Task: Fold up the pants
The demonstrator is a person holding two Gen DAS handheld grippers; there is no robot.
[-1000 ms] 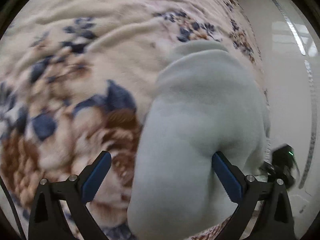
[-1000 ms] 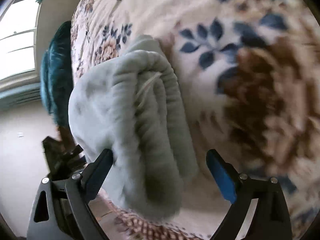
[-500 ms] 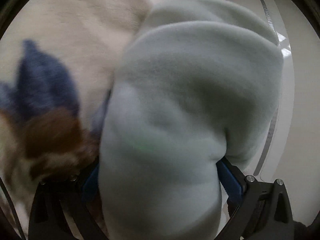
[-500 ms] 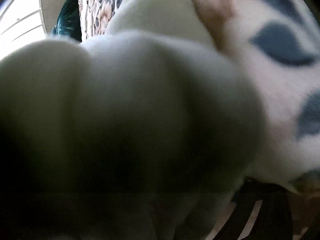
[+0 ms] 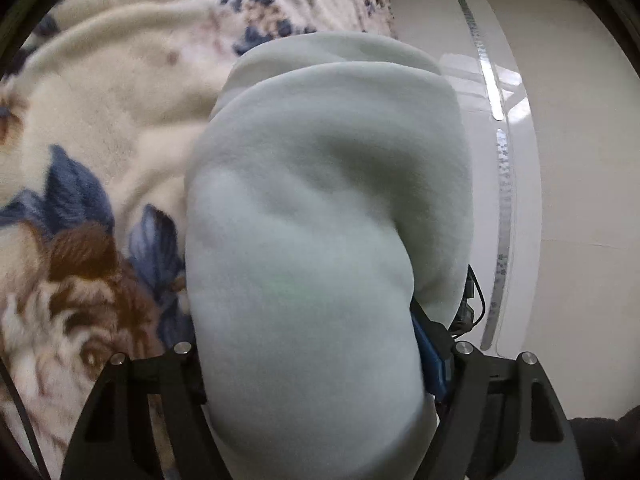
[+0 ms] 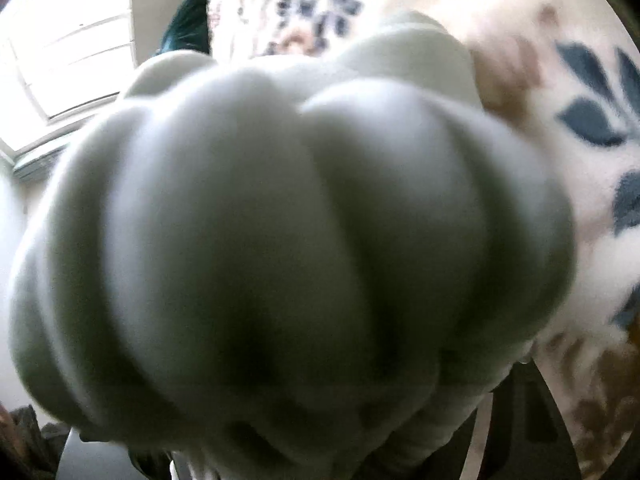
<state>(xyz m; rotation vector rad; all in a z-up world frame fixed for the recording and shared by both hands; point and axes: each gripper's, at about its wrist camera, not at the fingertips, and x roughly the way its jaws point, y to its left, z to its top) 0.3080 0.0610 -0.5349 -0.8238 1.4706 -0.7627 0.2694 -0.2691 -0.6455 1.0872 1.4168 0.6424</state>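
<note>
The pants [image 5: 320, 240], pale mint fleece, lay folded into a thick bundle on a flowered blanket [image 5: 100, 128] near its edge. In the left wrist view the bundle ran lengthwise away from the camera, its rounded far end toward the top of the picture and its near end filling the space between the fingers. Layers showed at the far end, one fold lying over another.

To the right of the bundle, past the blanket's edge, was a glossy white floor [image 5: 568, 200] with a pale patterned strip [image 5: 502, 208] curving along it. A dark cable and a small black part showed just beside the bundle's right side.

The left gripper [image 5: 312, 364] reached forward low over the blanket, its black fingers pressed against both sides of the bundle, pinching the pants; a blue pad [image 5: 434, 360] showed on the right finger.

In the right wrist view the pants [image 6: 288, 240] sat so close to the lens that they were blurred, showing as several rounded ridges running from top to bottom. They hid the right gripper almost wholly, so I could not tell whether it was spread or pinching. Behind them were the blanket [image 6: 560, 60], a bright window [image 6: 72, 52] at upper left, and a dark teal thing [image 6: 188, 24] beside the blanket.
</note>
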